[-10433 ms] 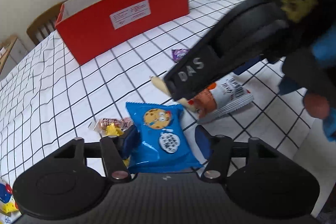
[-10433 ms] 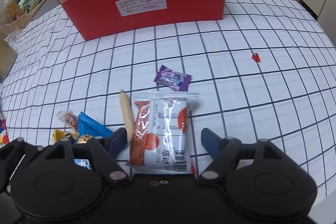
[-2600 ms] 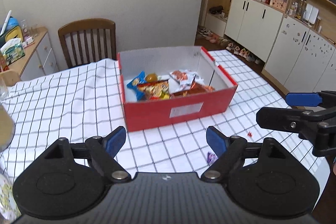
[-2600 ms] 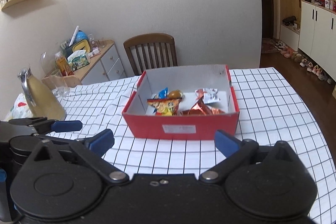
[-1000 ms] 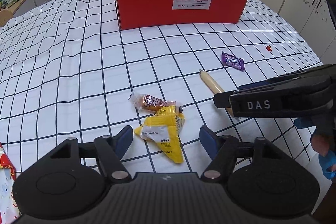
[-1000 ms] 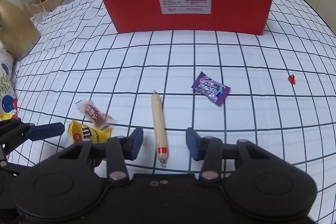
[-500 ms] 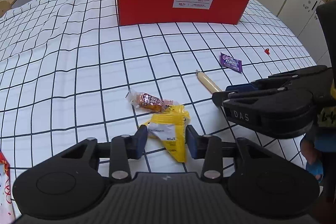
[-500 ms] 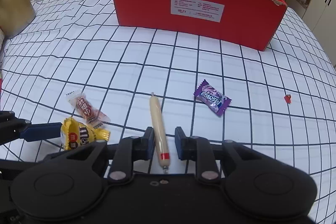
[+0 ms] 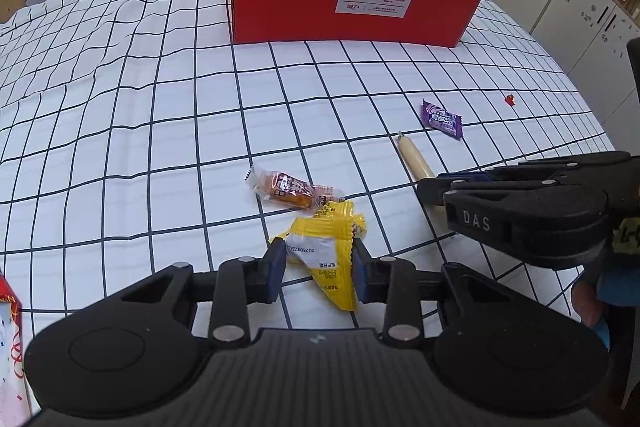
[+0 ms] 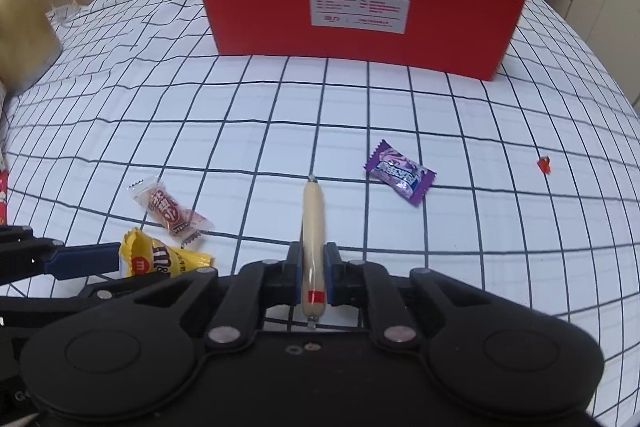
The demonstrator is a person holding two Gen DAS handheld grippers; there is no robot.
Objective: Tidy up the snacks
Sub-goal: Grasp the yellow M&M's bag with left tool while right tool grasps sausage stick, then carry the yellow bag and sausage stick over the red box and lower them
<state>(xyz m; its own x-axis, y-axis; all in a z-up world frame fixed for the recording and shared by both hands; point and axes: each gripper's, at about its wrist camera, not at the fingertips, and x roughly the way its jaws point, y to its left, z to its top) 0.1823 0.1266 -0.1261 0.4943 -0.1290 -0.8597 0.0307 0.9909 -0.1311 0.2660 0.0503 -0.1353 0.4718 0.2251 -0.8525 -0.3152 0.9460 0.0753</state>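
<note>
In the left wrist view the left gripper point(image 9: 318, 269) sits at lower centre of the frame with its blue fingers point(image 9: 276, 269) closing on the yellow candy packet point(image 9: 326, 259), which lies between them on the counter point(image 9: 160, 131); both pads touch the packet's sides. The packet's long axis runs from the upper middle toward the lower right of the frame, its pointed end nearest the camera, and its white patch bears a printed date code that starts 2025. In the right wrist view the same packet shows at lower left with "m&m" lettering. The right gripper point(image 10: 313, 269) sits at lower centre of its own frame, its fingers point(image 10: 294, 273) closing on the beige sausage stick point(image 10: 313, 227), pressed against both its sides near the end with the red band. The stick lies almost straight up the frame, its far tip aimed at the red box point(image 10: 360, 15) at the top, which carries a white label too small to read. A reddish wrapped snack point(image 10: 172, 209) lies just above the yellow packet, and a purple candy point(image 10: 400, 173) lies right of the stick's far tip. The right gripper's side reads "DAS" in the left wrist view.
</note>
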